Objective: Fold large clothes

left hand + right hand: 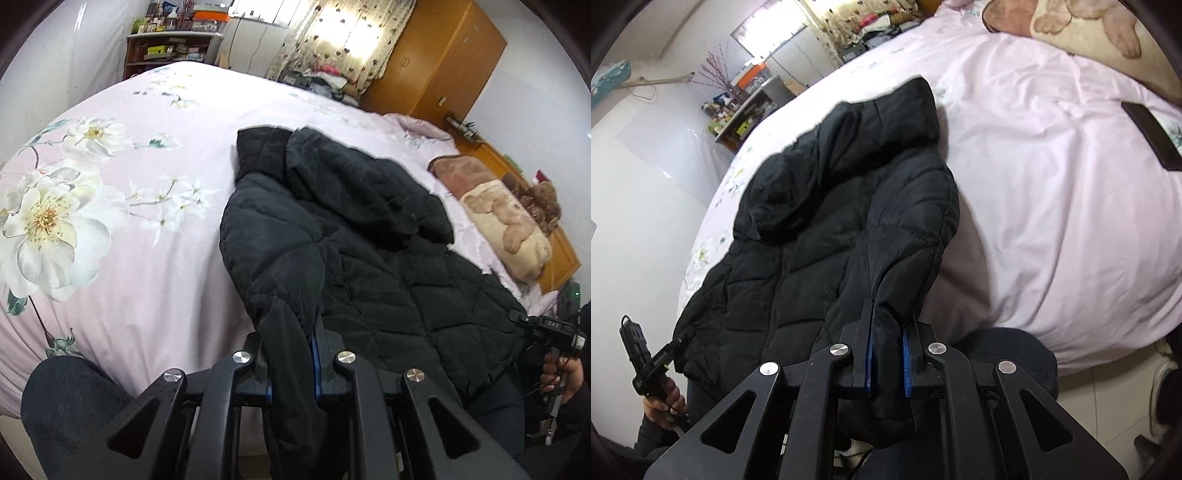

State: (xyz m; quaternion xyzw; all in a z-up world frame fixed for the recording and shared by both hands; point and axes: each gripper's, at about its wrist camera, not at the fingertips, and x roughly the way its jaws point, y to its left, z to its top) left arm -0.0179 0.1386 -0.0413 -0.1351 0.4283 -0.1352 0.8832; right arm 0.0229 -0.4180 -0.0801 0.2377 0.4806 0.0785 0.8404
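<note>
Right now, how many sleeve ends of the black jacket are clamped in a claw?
2. One sleeve is pinched in the left claw at the jacket's left edge; the other sleeve is pinched in the right claw at its right edge. The jacket has no further sleeves visible.

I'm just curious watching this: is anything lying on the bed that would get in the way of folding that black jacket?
Nothing visible blocks it. Both grippers, left and right, already clamp the jacket. The phone and the pillow lie apart from it on the bedsheet, off to its right side.
</note>
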